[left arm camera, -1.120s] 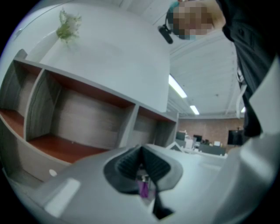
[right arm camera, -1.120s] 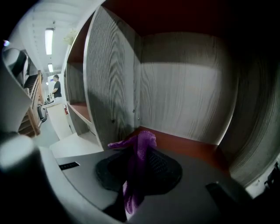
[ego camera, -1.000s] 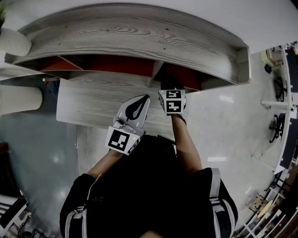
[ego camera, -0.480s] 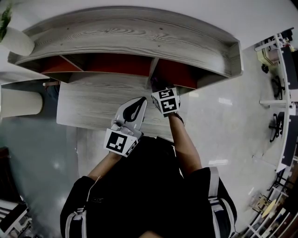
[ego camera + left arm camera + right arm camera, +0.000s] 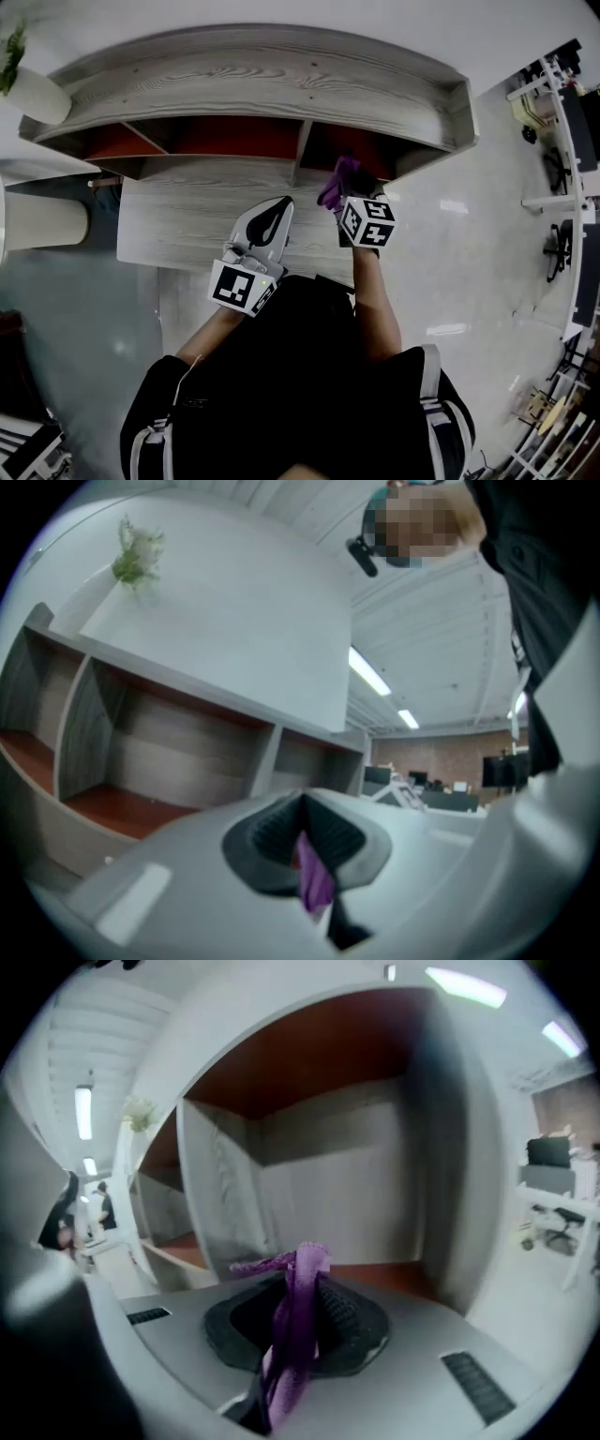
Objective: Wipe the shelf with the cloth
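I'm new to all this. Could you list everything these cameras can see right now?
shelf: one, grey wood with red-brown insides, three open compartments.
bench: one, grey wood, before the shelf.
cloth: one, purple, at the right compartment's mouth.
purple strip: one, between the left gripper's jaws.
plant: one, green, white pot, shelf's left end.
office desks and chairs: several, pale, far right.
right gripper: one, grey-white, shut on the cloth.
left gripper: one, grey-white, shut on the purple strip, above the bench.
person: one, dark top, bottom of head view.
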Available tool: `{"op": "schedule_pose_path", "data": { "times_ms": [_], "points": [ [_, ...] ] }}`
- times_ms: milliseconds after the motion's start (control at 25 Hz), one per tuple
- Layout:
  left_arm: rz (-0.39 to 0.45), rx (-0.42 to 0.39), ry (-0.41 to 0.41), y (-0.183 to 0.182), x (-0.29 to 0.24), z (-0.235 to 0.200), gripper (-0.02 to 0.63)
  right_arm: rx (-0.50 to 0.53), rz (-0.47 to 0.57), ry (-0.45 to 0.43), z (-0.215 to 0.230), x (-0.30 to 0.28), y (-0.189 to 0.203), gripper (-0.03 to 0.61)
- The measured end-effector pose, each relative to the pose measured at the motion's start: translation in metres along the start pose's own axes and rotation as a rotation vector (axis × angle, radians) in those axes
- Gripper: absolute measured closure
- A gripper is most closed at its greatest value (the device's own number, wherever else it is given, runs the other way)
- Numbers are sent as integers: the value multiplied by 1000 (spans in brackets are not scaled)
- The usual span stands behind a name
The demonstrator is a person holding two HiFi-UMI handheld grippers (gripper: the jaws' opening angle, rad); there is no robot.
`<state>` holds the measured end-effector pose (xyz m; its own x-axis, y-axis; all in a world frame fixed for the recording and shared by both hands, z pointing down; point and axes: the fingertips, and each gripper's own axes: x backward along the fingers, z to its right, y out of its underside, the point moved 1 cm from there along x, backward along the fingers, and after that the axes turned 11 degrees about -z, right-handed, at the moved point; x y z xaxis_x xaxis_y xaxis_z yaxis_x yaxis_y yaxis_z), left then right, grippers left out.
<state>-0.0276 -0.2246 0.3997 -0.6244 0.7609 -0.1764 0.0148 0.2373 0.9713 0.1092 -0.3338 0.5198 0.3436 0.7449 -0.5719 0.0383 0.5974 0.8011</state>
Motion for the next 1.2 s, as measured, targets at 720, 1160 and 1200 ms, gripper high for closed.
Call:
{"op": "schedule_pose_path", "data": {
  "times_ms": [720, 1160, 1200],
  "points": [
    [-21, -3, 40, -2, -13, -17, 614, -45, -162, 458, 101, -35, 5, 528],
    [-22, -1, 56, 0, -18, -17, 614, 98, -279, 467, 97, -59, -5, 528],
    [-23, -2, 56, 0, -17, -16, 614, 101, -286, 459, 96, -61, -6, 528]
  ]
}}
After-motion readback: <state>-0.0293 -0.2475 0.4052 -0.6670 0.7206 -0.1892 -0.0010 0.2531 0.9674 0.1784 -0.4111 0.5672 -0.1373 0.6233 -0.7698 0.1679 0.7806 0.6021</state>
